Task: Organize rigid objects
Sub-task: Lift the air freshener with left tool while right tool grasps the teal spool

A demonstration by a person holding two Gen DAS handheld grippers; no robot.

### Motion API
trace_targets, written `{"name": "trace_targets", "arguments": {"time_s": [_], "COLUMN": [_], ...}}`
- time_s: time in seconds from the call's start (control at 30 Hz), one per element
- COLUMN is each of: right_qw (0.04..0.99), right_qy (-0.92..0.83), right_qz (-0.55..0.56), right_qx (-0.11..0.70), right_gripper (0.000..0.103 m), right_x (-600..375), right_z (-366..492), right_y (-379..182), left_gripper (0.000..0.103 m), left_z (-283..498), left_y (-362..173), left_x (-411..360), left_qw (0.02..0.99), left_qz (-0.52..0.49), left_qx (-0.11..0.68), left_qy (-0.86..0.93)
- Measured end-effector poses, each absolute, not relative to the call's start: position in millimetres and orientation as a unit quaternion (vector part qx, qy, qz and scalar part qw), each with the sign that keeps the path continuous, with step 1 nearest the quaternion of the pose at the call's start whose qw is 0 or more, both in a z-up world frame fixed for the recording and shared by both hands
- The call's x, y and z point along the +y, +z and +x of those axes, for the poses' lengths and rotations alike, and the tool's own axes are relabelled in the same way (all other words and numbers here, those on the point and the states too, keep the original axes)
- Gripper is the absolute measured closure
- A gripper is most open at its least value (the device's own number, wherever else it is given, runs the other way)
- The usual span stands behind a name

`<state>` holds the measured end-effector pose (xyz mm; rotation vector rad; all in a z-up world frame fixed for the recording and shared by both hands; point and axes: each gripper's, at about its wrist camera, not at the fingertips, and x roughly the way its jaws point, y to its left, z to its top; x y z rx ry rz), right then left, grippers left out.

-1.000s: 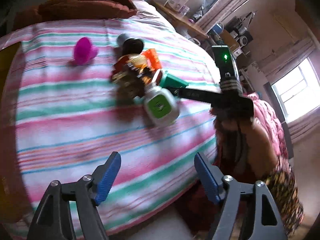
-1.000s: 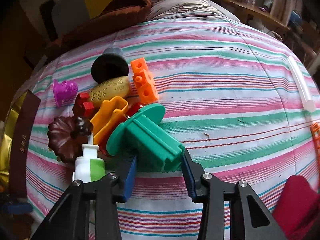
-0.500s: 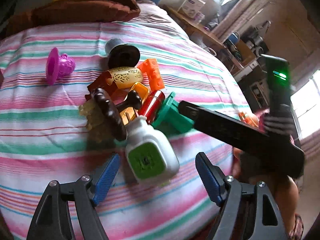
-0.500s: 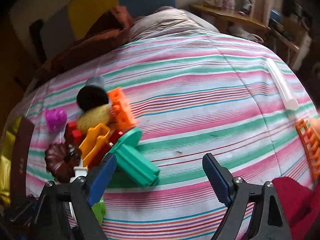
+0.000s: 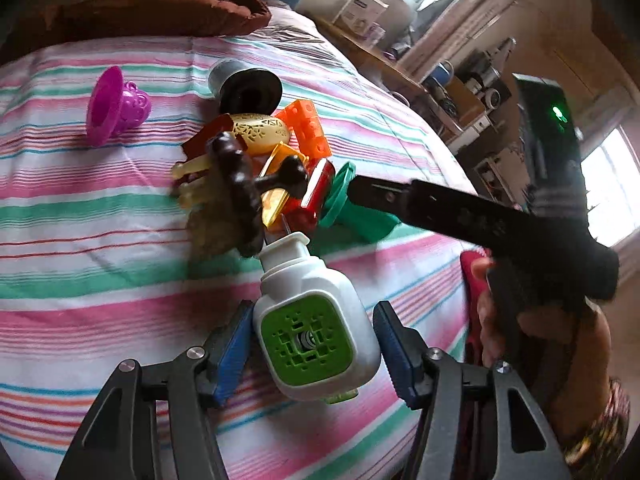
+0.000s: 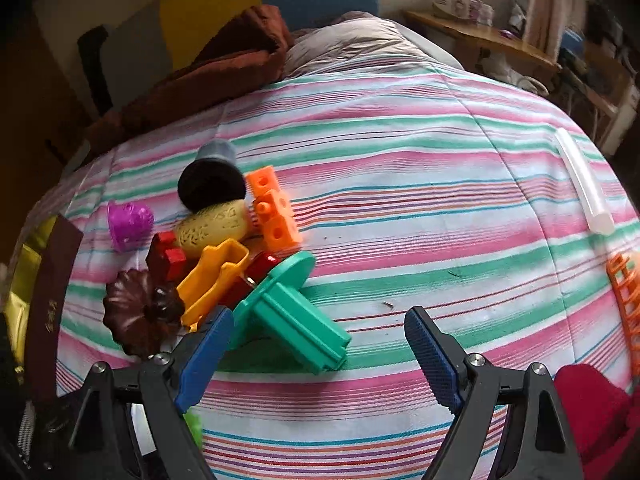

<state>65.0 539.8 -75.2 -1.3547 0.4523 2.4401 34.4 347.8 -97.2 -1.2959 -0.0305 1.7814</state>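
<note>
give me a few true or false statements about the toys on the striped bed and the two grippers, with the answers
1. The white and green bottle lies between the fingers of the left gripper. True; the fingers are closing on it.
2. The right gripper is clamped on the green plastic piece. False; its fingers stand wide apart and the piece lies free on the bedspread.
3. The purple cup sits apart from the toy pile. True.
4. The orange block is stacked on top of the bottle. False; it lies at the far side of the pile, beside the black cap.
5. A white tube lies alone, far right. True.
</note>
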Motion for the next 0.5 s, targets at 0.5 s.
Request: {"name": "trace_targets", "arguments": {"time_s": [0.5], "right_qw": [0.131], "right_qy": [0.84], "right_qz": [-0.518], "right_qx": [0.091], "right_gripper": [0.035], "right_x": [519], "right_z": [54], "right_y": [-93], "left_gripper": [0.042], "left_z": [52], "left_y": [-90], "left_x": [311], "left_qw": [0.462], "left_qz": [-0.501], "left_qx": [0.019], "left_qy": [0.731]}}
